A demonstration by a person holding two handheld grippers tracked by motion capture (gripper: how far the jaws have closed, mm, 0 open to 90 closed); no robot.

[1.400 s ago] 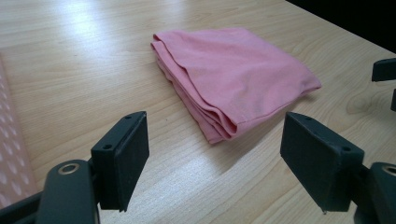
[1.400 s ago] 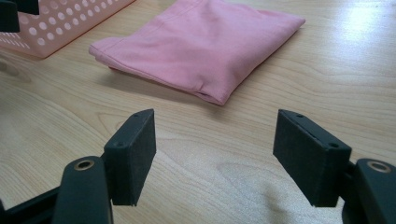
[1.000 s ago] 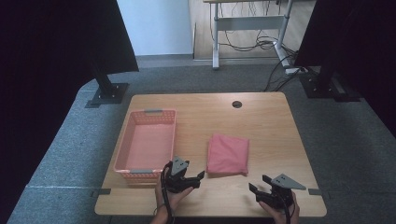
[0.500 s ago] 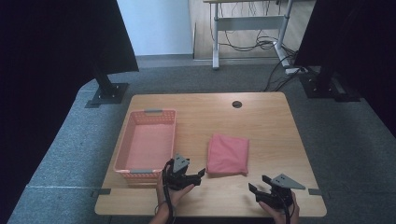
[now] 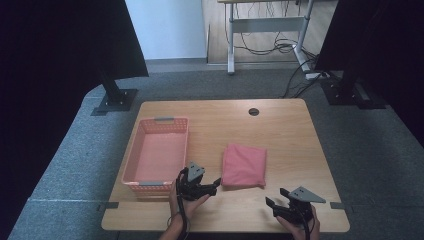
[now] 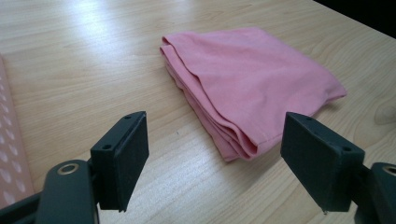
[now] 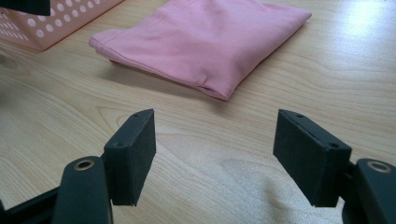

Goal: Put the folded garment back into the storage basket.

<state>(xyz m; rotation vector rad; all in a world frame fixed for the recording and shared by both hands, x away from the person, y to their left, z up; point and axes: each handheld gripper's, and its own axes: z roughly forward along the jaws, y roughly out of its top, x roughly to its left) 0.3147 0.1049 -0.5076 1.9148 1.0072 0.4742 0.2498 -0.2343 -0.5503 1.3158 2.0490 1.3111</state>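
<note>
A light wooden worktop (image 5: 280, 125) with rounded corners stands on a grey carpeted floor (image 5: 370, 150). A small round black cable hole (image 5: 254, 111) sits near the worktop's far edge. To the far left, a tall dark panel (image 5: 60, 45) rises from a black metal foot (image 5: 116, 97) resting on the carpet. A matching dark panel (image 5: 380, 35) stands at the far right on its own black base (image 5: 352, 95). Beyond the carpet, a pale blue-white wall (image 5: 167, 27) meets a strip of wooden flooring (image 5: 265, 30). There, a grey metal desk frame (image 5: 265, 22) stands over a tangle of black cables (image 5: 272, 47). Soft light falls from above, leaving a pale sheen on the wood.
</note>
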